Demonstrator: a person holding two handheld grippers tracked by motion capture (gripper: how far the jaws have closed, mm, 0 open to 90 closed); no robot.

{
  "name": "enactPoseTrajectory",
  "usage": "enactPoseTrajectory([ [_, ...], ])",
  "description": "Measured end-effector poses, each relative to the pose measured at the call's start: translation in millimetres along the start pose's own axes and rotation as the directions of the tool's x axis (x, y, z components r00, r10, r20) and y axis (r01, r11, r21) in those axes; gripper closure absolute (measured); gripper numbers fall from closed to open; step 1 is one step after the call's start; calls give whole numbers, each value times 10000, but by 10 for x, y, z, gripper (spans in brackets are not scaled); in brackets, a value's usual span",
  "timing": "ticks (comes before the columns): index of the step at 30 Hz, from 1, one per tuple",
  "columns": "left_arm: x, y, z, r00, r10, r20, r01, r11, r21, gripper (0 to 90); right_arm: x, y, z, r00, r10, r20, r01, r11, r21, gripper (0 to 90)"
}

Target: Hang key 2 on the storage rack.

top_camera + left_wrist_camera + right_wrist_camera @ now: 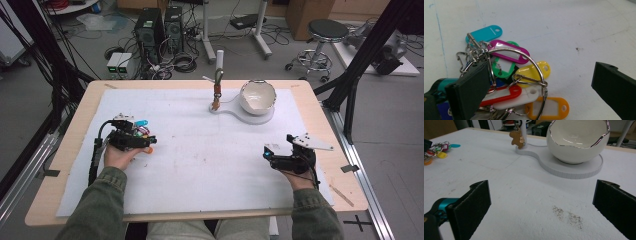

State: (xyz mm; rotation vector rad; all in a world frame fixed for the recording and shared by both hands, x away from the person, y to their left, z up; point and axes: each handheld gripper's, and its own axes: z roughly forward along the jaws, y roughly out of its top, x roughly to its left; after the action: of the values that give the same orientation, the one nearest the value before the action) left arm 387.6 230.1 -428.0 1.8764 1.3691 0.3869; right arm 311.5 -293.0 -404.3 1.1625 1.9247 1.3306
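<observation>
Keys (511, 77) lie between the spread jaws of the left hand-held gripper (536, 85), ungrasped.

No lettering, number or brand can be read anywhere; the paper inserts of the key tags (509, 75) are blank or too blurred to make out.

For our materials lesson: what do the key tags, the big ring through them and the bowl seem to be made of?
Key tags: glossy coloured plastic, judging by their shine and clear windows.
Big ring: polished metal, thin and silvery with bright reflections.
Bowl: probably glazed ceramic, smooth white with a silvery rim.
</observation>
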Motion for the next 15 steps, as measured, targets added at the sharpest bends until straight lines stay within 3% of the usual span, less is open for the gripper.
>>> enactPoseTrajectory([
  [2, -12, -4, -2, 9996, 254, -145, -253, 9997, 70, 114, -1, -1, -1, 10000, 53, 17, -53, 10000, 36, 7],
  [10, -67, -29, 65, 9982, 526, -287, -515, 9979, 395, 182, -12, -2, -3, 10000, 72, 37, -71, 10000, -55, 7],
  [13, -102, -38, 90, 9977, 263, -633, -223, 9978, 628, 218, -8, -4, -3, 10000, 93, 32, -93, 10000, -8, 7],
  [15, -142, -46, 105, 9981, 180, -594, -140, 9977, 658, 245, -11, -8, 2, 10000, 54, -12, -54, 10000, 20, 7],
])
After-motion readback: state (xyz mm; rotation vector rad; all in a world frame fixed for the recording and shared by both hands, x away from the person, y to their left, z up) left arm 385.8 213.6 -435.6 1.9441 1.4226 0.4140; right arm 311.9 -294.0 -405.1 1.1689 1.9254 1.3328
